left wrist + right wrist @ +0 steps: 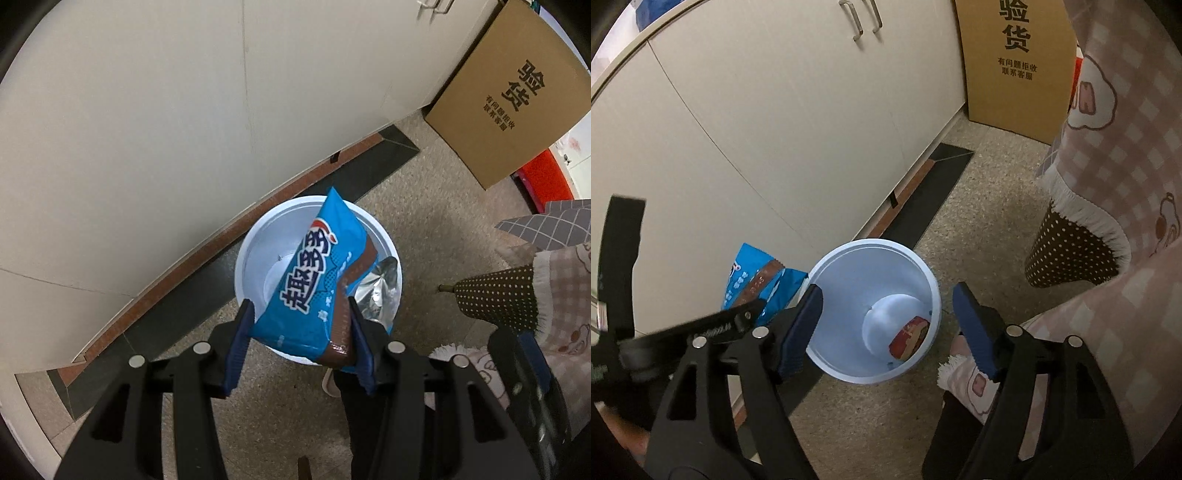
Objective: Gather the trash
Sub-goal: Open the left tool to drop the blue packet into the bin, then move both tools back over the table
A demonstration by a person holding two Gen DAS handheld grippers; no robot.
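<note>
Both the left gripper (299, 332) and the right gripper (886, 325) are matte black, with triangular cut-outs in the arms, round silver pivot screws, and ribbed dark-blue pads on the fingers (971, 325).

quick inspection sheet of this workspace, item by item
surface: speckled floor, bare around the bin
job's things: white bin on the floor; red wrapper and silver wrapper inside; blue snack bag above it
clutter: cardboard box by the cabinet
grippers: left tool shut on the blue snack bag; right tool open, empty, over the bin
cables: nothing seen
surroundings: pink checked cloth hanging at the right
</note>
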